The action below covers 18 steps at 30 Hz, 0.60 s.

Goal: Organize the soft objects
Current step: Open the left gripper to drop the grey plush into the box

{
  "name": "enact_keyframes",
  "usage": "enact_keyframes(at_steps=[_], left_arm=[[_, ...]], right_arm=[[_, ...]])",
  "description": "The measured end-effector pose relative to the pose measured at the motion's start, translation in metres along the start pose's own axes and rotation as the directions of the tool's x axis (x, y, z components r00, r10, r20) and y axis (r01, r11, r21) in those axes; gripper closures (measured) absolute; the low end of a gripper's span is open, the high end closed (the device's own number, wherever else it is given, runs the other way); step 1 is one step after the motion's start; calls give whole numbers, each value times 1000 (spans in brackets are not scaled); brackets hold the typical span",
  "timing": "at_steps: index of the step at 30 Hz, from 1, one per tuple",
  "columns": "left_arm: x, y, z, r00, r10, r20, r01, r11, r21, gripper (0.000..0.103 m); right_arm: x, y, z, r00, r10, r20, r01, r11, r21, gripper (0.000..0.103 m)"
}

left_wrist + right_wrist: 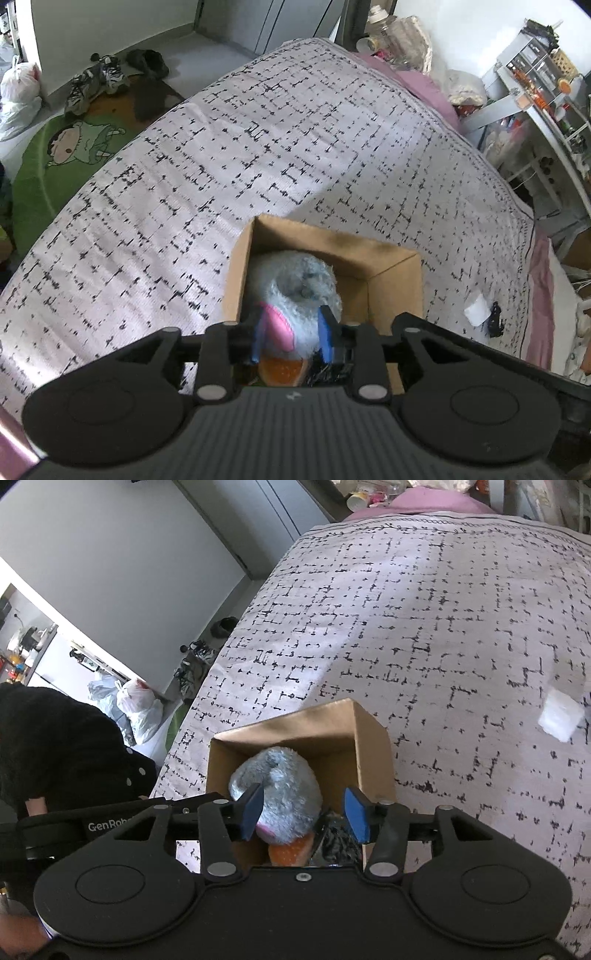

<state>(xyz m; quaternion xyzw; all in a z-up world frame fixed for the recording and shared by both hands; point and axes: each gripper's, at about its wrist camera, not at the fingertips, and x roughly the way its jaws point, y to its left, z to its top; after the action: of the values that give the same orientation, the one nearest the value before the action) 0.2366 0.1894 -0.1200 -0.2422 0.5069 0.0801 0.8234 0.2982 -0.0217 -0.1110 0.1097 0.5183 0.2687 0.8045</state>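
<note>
I am setting the fluffy grey-blue plush toy into the open brown cardboard box on the bed. My right gripper stands clear of it; my left gripper flanks its pink patch, contact unclear. Next, lift both away.

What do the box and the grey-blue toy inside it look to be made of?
Box: looks like plain brown corrugated cardboard, matte, with creased corners and thin raw edges. Grey-blue toy: seems to be plush fabric, with fuzzy, shaggy pile and a smoother pink patch; its stuffing cannot be seen.
</note>
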Motion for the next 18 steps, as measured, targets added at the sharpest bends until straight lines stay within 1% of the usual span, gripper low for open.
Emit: enact_keyframes(at_steps=[3,4,5,6,7,8,9,10,12,15,16,17,18], left_arm=[[-3,-2,-4,1000,18,-4,-18,1000,0,65],[-4,-2,-5,1000,22,-5,-22,1000,-1,59],[-6,-3,-7,1000,22,-4,-22,1000,-1,55],[-7,-3,-8,1000,21,-1,-21,1000,-2,53],[-9,-4,-9,1000,24,3,-24,1000,-3,48],[-10,-5,-10,999,35,5,-35,999,-4,41],[-12,-6,-11,998,60,1,-60,998,-4,37],[-13,-8,-12,997,82,-3,-82,997,-2,34],[-18,-10,-14,997,78,10,-78,997,8,34],[-26,-14,-15,997,72,27,-73,997,17,30],[-30,-15,-16,997,69,36,-70,997,20,24],[-33,-17,-17,997,66,50,-67,998,22,20],[-36,-18,-19,996,65,65,-67,997,24,17]], right_arm=[[-6,-3,-3,1000,1,8,-1,1000,11,44],[-9,-4,-4,1000,-1,12,1,1000,12,43],[-11,-5,-5,1000,1,16,-1,1000,13,40],[-14,-5,-6,1000,5,21,-5,1000,14,38],[-16,-6,-6,1000,7,26,-7,1000,14,36],[-19,-6,-7,999,5,32,-6,1000,11,31],[-21,-7,-8,999,4,38,-4,1000,10,26],[-25,-8,-9,999,2,49,-3,1000,9,24],[-31,-10,-11,997,1,76,-2,1000,12,16],[-40,-16,-16,994,10,113,-13,1000,24,13],[-43,-18,-17,993,14,121,-17,1000,26,11],[-46,-20,-18,992,16,125,-19,999,26,6],[-49,-21,-20,991,16,131,-19,999,26,3]])
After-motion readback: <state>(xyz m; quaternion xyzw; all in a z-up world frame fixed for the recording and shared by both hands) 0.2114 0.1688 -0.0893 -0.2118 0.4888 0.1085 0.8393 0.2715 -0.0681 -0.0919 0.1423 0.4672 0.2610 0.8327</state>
